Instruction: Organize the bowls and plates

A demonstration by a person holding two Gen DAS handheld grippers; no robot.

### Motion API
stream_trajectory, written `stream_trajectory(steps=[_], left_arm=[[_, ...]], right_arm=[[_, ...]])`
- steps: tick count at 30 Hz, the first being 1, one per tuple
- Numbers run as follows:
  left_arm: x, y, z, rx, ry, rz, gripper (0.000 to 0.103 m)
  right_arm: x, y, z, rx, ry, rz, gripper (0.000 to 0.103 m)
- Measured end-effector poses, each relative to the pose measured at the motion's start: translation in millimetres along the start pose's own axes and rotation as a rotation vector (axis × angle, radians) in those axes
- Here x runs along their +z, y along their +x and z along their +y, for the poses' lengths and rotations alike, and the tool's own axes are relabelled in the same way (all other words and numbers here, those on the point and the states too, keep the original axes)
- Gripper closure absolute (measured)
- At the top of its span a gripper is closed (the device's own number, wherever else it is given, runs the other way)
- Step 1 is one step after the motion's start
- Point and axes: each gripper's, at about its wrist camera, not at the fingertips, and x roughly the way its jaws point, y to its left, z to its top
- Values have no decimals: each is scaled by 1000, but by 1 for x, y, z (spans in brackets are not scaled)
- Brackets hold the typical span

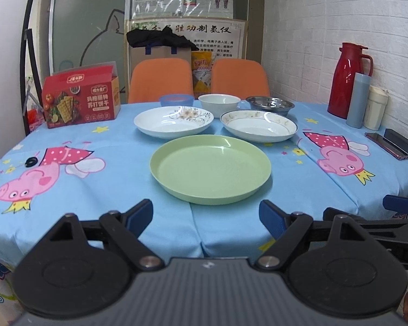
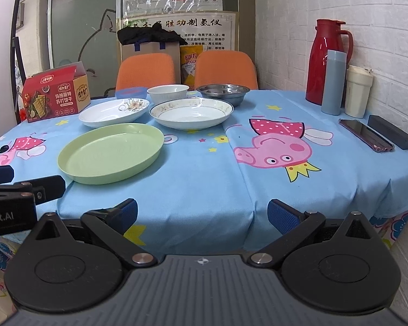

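Note:
A green plate (image 1: 210, 169) lies nearest on the blue tablecloth, also in the right wrist view (image 2: 111, 152). Behind it lie a white floral plate (image 1: 173, 121) (image 2: 113, 112) and a gold-rimmed white plate (image 1: 259, 125) (image 2: 191, 113). Further back stand a blue bowl (image 1: 176, 99), a white bowl (image 1: 219, 103) (image 2: 168, 93) and a steel bowl (image 1: 269, 104) (image 2: 223, 93). My left gripper (image 1: 206, 217) is open and empty just before the green plate. My right gripper (image 2: 202, 214) is open and empty at the table's front edge, right of the green plate.
A red cracker box (image 1: 81, 98) stands at the far left. A red thermos (image 2: 328, 61), a grey bottle (image 2: 334, 82) and a cream cup (image 2: 358, 91) stand by the brick wall, with a phone (image 2: 365, 135) and a black case (image 2: 390, 132). Two orange chairs (image 1: 160, 80) stand behind the table.

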Motion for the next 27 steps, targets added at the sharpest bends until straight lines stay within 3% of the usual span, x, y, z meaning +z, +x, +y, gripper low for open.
stream_trajectory(steps=[6, 19, 27], left_arm=[[23, 23, 25, -5, -87, 45, 20], [59, 105, 75, -105, -249, 176, 20], [65, 139, 79, -88, -202, 219, 22]], right_arm=[[15, 16, 1, 3, 2, 17, 0], [56, 92, 23, 143, -6, 139, 0], [65, 133, 44, 175, -72, 196, 0]])
